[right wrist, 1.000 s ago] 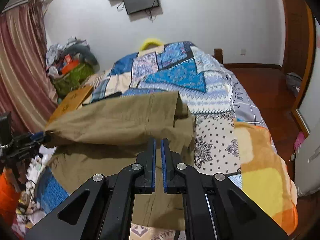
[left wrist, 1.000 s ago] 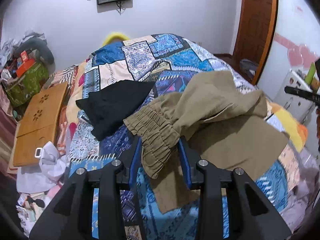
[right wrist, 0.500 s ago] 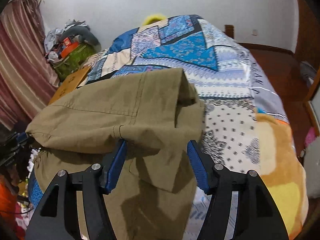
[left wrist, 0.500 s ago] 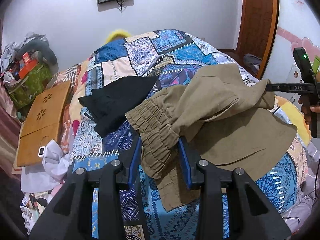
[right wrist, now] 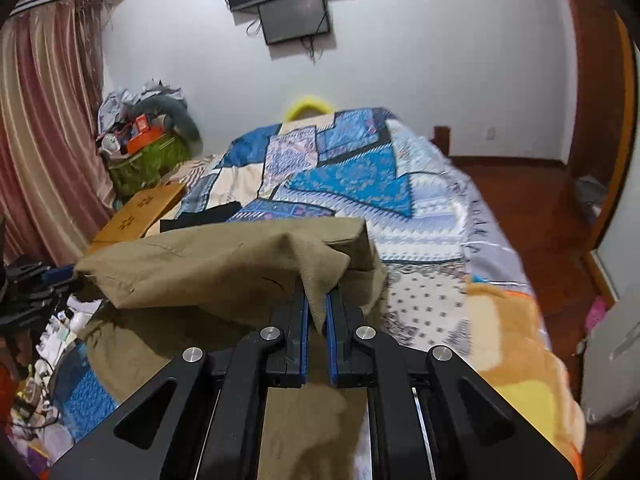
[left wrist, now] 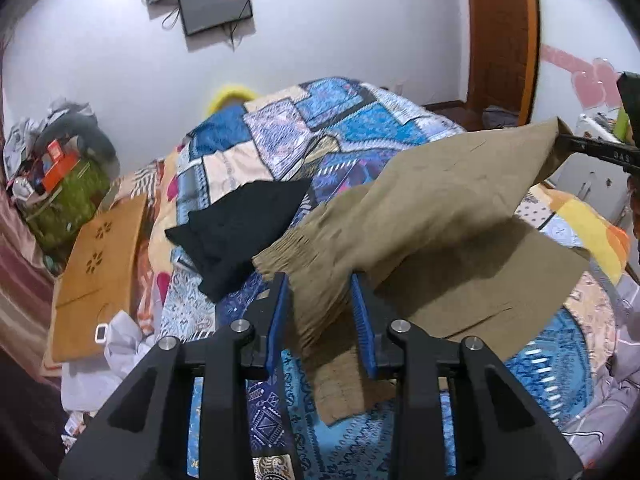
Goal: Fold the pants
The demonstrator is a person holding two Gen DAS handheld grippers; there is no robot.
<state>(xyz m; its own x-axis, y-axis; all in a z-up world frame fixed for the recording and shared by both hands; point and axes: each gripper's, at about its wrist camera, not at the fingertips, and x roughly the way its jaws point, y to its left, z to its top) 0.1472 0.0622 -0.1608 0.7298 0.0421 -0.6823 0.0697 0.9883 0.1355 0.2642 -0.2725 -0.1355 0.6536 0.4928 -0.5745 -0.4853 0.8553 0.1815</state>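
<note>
Bed (right wrist: 432,216) beneath khaki pants (right wrist: 224,264) hidden.

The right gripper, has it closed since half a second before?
Yes. The right gripper was open around the khaki pants; now it pinches a fold of them.

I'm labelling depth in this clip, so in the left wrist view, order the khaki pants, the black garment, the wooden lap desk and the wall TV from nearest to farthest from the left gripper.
1. khaki pants, waistband between the left gripper fingers.
2. black garment, on the bed, ahead and left.
3. wooden lap desk, off the bed's left edge.
4. wall TV, high on the far wall.
</note>
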